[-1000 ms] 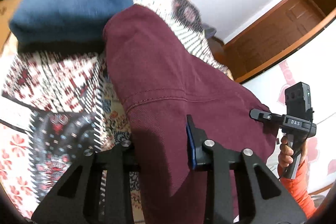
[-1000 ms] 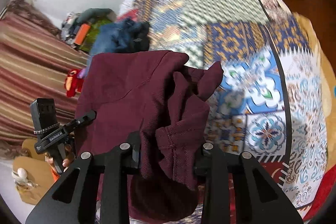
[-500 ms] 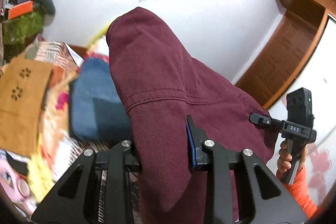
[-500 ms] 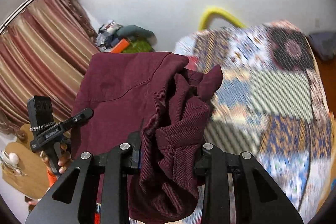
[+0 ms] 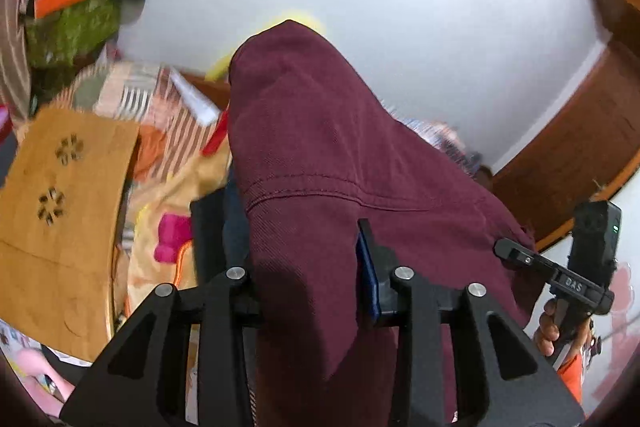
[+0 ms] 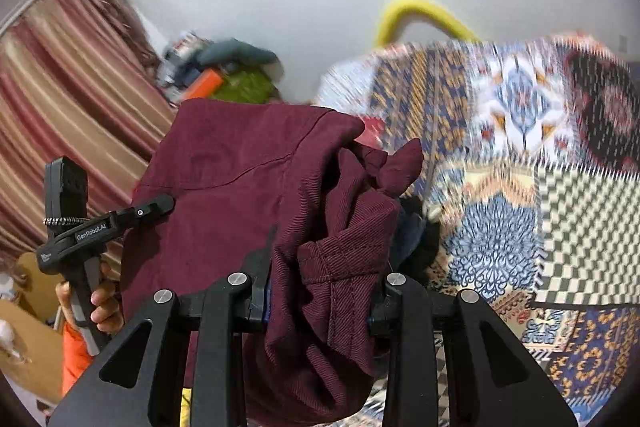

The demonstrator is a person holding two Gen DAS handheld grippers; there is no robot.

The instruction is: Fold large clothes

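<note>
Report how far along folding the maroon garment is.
Done: the maroon garment is picked up, bunched, off the patterned bedspread. In hand: left gripper and right gripper each clamp a part of it; the left jaws have just eased slightly wider. Left: no neat fold shows yet; laying it flat and folding remain.

Left black two-finger gripper (image 5: 308,291) angled downward; jaws just opened slightly, maroon twill garment (image 5: 320,155) still between pads. Right black two-finger gripper (image 6: 320,299) angled downward, clamped on bunched maroon fabric. Each bare hand (image 6: 102,301) wrapped around handle; orange sleeve (image 6: 74,355) at wrist.
</note>
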